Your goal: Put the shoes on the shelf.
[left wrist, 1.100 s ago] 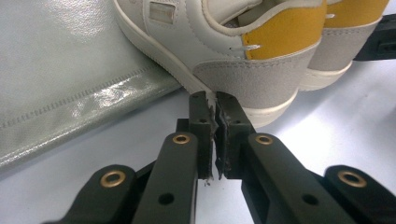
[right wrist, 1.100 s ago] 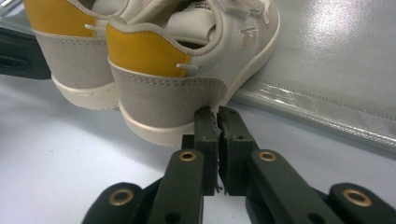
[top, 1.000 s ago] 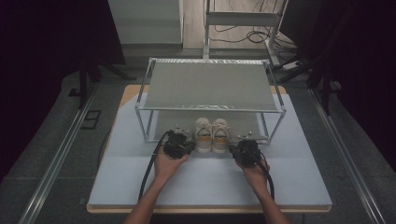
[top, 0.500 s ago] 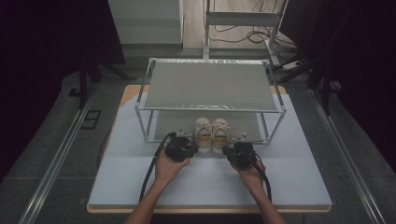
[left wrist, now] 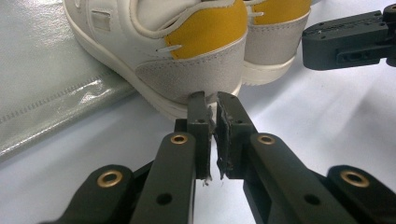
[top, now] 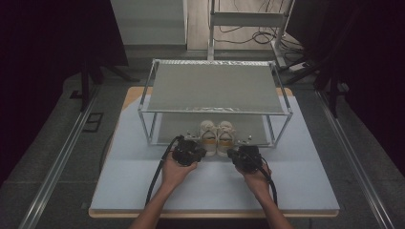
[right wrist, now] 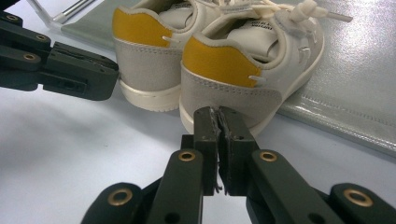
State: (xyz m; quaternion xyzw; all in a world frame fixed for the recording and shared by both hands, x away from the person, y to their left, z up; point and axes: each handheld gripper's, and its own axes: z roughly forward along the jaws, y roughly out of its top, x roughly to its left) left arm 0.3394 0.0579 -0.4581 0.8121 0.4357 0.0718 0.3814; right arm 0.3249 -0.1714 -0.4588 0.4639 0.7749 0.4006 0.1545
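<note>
Small pair of shoes [top: 218, 137] at the front edge of the rack [top: 217, 88]

Cream uppers, grey suede heels with yellow tabs, toes tucked under the lower shelf, heels out on the white table [top: 143, 191]; the left gripper [left wrist: 212, 100] and right gripper [right wrist: 218, 114] sit just behind one heel each, jaws pressed together on nothing

Left gripper [top: 190, 151] and right gripper [top: 244, 157] side by side, low, fingers [left wrist: 198, 122] pressed together, nothing between

Toes of both shoes [top: 218, 136] under the rack's top shelf [top: 215, 88] (heels alone exposed)
</note>
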